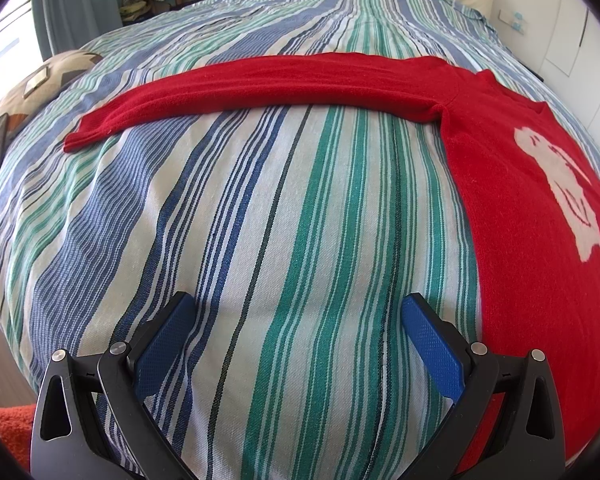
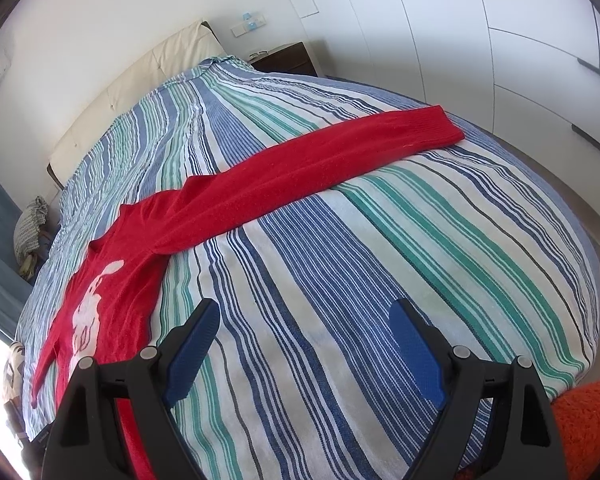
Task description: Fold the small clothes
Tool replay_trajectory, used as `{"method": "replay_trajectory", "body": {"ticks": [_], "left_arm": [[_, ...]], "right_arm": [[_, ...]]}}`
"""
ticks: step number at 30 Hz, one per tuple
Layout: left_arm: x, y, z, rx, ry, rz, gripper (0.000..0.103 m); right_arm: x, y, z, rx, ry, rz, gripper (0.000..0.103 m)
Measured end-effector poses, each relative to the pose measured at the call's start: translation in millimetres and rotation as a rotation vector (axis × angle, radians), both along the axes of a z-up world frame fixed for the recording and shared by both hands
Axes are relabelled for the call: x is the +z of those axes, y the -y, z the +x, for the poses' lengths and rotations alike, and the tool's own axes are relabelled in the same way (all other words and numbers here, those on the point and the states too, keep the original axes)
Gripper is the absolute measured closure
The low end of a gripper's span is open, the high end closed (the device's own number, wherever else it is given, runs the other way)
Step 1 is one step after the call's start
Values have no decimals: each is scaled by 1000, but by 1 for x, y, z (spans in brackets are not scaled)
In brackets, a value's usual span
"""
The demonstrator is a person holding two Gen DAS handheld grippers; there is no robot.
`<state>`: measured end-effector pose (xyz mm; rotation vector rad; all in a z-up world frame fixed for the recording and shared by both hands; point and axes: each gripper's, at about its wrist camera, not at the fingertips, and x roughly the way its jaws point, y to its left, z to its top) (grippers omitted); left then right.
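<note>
Red sweater (image 1: pixel 520 184) lies flat on the striped bedspread (image 1: pixel 284 216), sleeves spread for folding. My left gripper (image 1: pixel 298 300) and right gripper (image 2: pixel 304 306) hover either side of it, jaws wide, empty.

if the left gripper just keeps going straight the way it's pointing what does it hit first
Most likely the striped bedspread. The open left gripper tilts down at bare cover, with nothing between its jaws. The red sweater's sleeve lies farther up the bed and its body off to the right, though depth is hard to judge.

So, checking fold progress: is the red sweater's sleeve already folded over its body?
No, the sleeve lies stretched straight out across the striped bedspread.
</note>
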<state>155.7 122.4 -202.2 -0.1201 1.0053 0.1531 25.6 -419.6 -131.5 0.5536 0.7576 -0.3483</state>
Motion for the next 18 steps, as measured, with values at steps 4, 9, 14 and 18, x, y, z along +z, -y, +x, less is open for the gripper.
{"method": "replay_trajectory", "body": {"ticks": [4,9,14,18], "left_arm": [[0,0,0,0,2,5,0],[0,2,-1,-1,11,18,0],[3,2,-2,-5,16,24,0],[8,2,-4,-5,-2,19,1]], "right_arm": [[1,0,-1,-3,6,0,17],[1,1,-2,-6,8,6,17],[1,2,-2,-9,13,14,17],[1,4,-3,-13,21,28,17]]}}
